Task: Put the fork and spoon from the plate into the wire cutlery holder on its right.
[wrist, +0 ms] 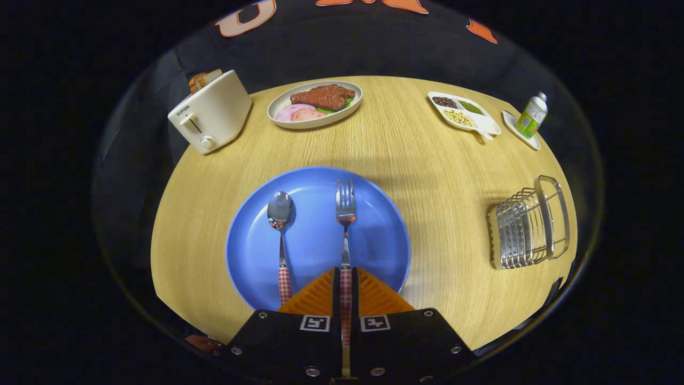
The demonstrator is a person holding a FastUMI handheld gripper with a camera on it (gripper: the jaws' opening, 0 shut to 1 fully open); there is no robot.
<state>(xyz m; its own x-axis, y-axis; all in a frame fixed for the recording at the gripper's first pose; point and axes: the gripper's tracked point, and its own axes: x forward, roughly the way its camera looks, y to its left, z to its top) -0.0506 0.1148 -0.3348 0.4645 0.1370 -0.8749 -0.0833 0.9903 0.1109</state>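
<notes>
With my gripper (346,278) clenched on the fork (346,214) handle's end, I judge the fork could pivot and miss the wire cutlery holder (526,224).

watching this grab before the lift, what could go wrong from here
The gripper is shut on the very end of the fork handle, so the long front may droop or swing when lifted. The spoon lies close beside it on the plate and could get knocked. The holder stands near the table edge; a nudge might push it off.
</notes>
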